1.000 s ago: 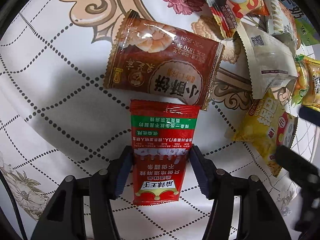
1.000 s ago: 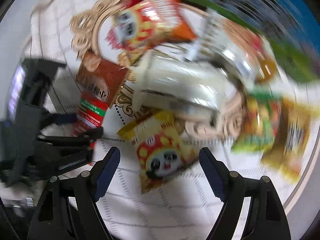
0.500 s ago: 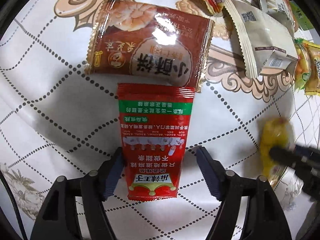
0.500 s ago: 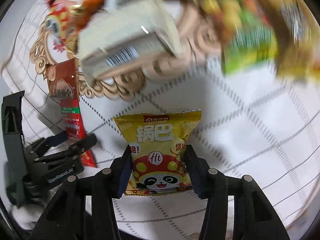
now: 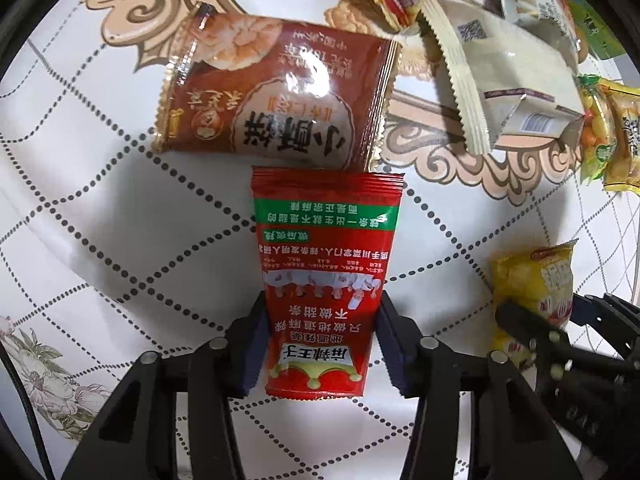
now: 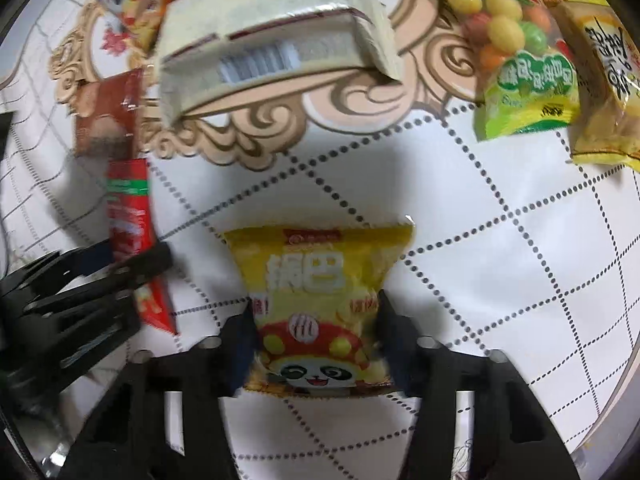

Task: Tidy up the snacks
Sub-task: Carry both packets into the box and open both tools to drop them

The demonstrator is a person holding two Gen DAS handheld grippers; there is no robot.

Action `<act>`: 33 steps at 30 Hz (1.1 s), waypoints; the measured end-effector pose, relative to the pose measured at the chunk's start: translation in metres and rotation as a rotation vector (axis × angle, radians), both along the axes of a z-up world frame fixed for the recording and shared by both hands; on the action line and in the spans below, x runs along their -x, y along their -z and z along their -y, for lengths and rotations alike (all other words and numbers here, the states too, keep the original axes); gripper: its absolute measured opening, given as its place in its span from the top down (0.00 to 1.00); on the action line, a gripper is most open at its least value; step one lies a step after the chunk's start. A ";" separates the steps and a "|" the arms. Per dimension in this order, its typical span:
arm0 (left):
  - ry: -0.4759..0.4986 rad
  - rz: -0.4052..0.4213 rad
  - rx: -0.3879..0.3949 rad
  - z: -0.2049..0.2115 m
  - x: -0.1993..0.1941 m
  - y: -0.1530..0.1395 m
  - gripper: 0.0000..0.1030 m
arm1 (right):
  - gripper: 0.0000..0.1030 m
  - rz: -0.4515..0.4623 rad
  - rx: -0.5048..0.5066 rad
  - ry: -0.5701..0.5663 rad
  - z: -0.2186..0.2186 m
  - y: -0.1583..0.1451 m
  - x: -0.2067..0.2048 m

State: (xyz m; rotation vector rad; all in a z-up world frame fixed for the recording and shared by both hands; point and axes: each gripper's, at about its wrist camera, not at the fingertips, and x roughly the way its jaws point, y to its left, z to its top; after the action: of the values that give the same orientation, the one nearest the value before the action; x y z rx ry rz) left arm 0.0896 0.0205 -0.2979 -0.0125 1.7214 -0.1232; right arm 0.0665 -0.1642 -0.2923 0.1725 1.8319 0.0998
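- The red sachet [image 5: 326, 284] lies flat on the tablecloth [image 5: 120, 220], its near half clamped between the left gripper [image 5: 320, 344] pads; slick film could slide out on lifting.
- Its far edge meets the brown biscuit packet [image 5: 276, 100], which may drag along.
- The right gripper [image 6: 316, 344] is closing on the yellow panda bag [image 6: 320, 300]; the puffy bag could squirt free.

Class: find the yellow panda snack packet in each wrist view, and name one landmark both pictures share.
Left wrist: yellow panda packet at the right edge, in the right gripper.
Right wrist: packet bottom centre, jaws closing on it.
Shared landmark: red sachet, centre in the left view, left edge in the right.
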 end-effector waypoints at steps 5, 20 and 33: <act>-0.024 0.027 0.052 -0.011 -0.003 -0.032 0.58 | 0.55 0.039 -0.041 0.067 0.029 -0.027 -0.001; 0.030 0.318 0.303 0.049 -0.130 -0.233 0.58 | 0.55 0.432 -0.237 0.188 0.082 -0.210 -0.113; 0.022 0.179 0.163 0.100 -0.301 -0.184 0.58 | 0.55 0.425 -0.140 0.161 0.084 -0.167 -0.264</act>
State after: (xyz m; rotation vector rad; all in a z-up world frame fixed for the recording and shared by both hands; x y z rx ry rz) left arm 0.3908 -0.0795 -0.1137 -0.0997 1.5294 -0.2728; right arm 0.3305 -0.2479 -0.1252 0.3677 1.3829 0.1408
